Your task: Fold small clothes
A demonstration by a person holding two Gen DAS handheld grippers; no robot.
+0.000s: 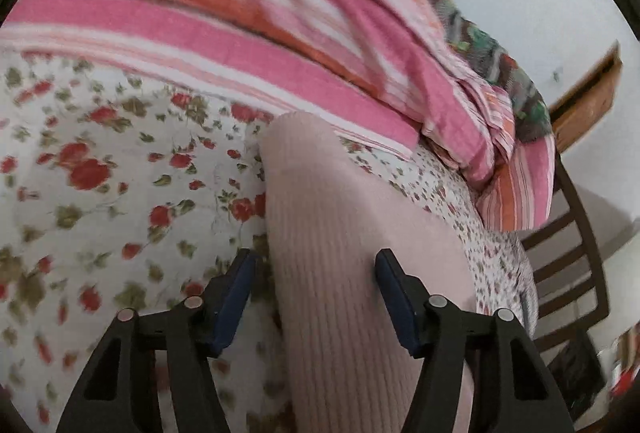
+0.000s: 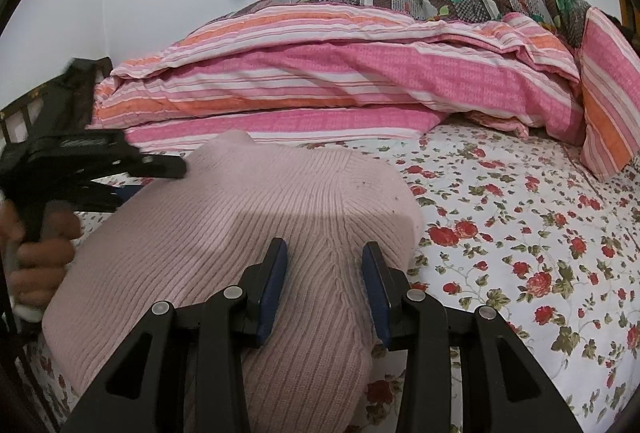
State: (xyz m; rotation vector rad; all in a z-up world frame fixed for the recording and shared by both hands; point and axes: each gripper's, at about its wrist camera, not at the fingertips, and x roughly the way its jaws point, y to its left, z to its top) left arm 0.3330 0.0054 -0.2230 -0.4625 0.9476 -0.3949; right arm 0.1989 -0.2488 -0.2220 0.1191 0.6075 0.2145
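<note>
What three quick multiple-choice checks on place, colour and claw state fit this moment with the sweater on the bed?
1. Where does the pink ribbed sweater lie?
A. on the floral bedsheet
B. on top of the striped quilt
C. on a chair

2. What colour are the flowers on the bedsheet?
A. blue
B. red
C. yellow

3. How does the left claw stand?
A. shut flat
B. holding a sock
C. open over the sweater

Answers: 1 A, the sheet shows all around the sweater, the quilt beyond it; 2 B, red blooms with green leaves; 3 C, its fingers stand apart, knit between them unpinched.
</note>
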